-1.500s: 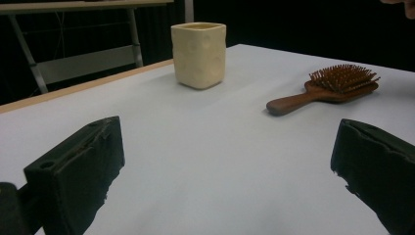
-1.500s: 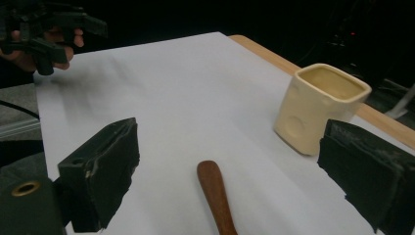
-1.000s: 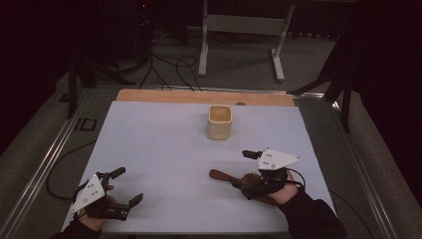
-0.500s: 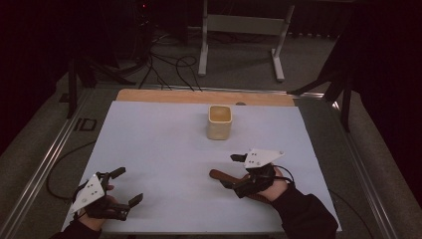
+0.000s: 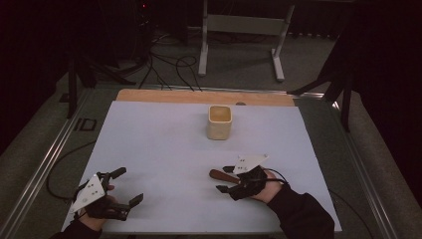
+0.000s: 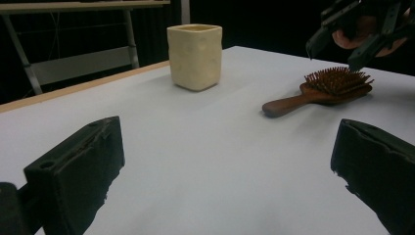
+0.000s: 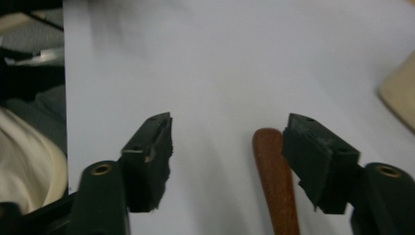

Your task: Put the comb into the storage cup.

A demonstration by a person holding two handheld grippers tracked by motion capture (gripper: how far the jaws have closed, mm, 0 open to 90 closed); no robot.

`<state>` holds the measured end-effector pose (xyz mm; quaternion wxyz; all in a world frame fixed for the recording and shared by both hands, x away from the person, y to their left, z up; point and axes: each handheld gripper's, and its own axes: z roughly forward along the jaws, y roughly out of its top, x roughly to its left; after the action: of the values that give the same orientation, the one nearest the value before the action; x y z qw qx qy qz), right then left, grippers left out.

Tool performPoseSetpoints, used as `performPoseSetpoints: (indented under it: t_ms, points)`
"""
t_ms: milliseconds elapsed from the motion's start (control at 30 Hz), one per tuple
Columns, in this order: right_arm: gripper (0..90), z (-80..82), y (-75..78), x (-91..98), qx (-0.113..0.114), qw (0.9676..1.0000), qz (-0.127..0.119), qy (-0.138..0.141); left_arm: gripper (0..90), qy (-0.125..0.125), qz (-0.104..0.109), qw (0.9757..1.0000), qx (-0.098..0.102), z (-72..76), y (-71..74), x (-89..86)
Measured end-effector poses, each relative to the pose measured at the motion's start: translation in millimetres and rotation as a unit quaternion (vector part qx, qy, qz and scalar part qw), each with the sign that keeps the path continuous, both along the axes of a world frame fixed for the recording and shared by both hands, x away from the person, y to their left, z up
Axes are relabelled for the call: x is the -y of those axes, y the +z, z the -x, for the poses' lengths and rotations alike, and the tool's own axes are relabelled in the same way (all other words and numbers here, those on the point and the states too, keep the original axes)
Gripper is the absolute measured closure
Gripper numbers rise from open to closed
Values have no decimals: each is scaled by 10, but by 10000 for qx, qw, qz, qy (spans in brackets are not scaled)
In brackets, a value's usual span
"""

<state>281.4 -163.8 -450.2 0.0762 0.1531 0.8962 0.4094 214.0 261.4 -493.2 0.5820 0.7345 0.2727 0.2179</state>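
Observation:
A brown wooden hairbrush (image 6: 318,93) lies on the white table, bristles up, handle (image 5: 218,175) pointing left. My right gripper (image 5: 225,179) hovers over it, open; in the right gripper view the handle (image 7: 274,171) lies between the jaws, close against the right one, with nothing gripped (image 7: 230,142). The right gripper (image 6: 352,34) also hangs above the bristle head in the left gripper view. My left gripper (image 5: 128,185) rests open near the front left of the table, its jaws wide apart (image 6: 225,161) and holding nothing.
A cream square cup (image 5: 219,122) stands upright at the middle back of the white sheet (image 5: 159,144), also seen as the cup (image 6: 195,56) and the cup's edge (image 7: 399,95). A wooden strip (image 5: 164,96) borders the far edge. Cables and a stand lie on the floor beyond.
My right gripper has moved left and lower over the hairbrush, bringing its jaws around the handle end. The left gripper has stayed put.

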Motion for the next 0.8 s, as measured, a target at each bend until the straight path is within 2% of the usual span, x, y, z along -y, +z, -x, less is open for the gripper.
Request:
performPoseSetpoints:
  t_ms: [100, 133, 367, 433, 633, 700, 767, 800]
  points:
    - [412, -3, -27, -21, -9, 9999, 119, 62, 2, -2, 2, 10000, -2, 0, 0, -1]
    - [459, -4, -59, -45, 30, 9995, 277, 135, 2, -2, 1, 10000, -3, -2, -1, 0]
    - [626, -40, -139, -105, 1, 9973, 659, 333, 2, 1, 24, 10000, -9, -1, 1, -3]
    - [669, -47, -148, -125, -53, 9970, 694, 344, 2, 6, 14, 10000, -12, -1, 1, -1]
    - [772, -80, -147, -167, -17, 9953, 867, 437, 2, -5, 9, 10000, -15, -2, -2, 4]
    - [832, -112, -148, -191, 33, 9932, 1051, 493, 2, 0, 11, 10000, -9, -1, -1, 3]
    - [848, -129, -154, -200, 72, 9923, 1110, 544, 2, -5, 8, 10000, -11, -1, 0, 2]
    - [883, -156, -159, -222, 48, 9904, 1263, 560, 2, -7, 1, 10000, -11, -1, -1, 2]
